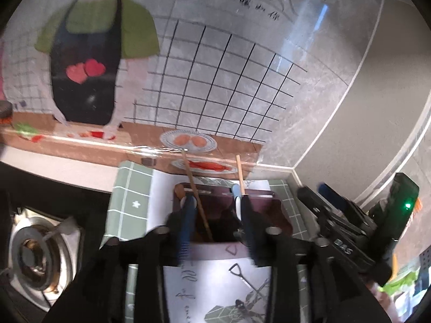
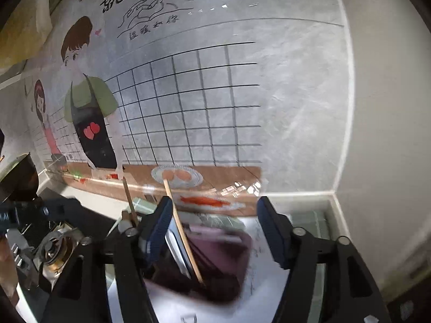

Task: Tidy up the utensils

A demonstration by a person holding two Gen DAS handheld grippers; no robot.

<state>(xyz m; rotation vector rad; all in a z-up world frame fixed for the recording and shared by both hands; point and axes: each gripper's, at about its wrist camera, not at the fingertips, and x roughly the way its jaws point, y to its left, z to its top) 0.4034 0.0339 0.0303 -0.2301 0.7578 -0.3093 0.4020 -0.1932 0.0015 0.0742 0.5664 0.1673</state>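
Counter (image 1: 129, 196): chopstick (image 2: 183, 231) stands free between parted fingers (image 2: 159, 231).

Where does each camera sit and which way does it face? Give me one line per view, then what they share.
Left wrist: on the left gripper, looking forward and down between its open jaws at the maroon utensil holder; the right gripper shows at right.
Right wrist: on the right gripper, facing down between its open jaws at that holder; the left gripper shows at left.
Shared: the holder, wooden sticks, stove burner, wall mural.
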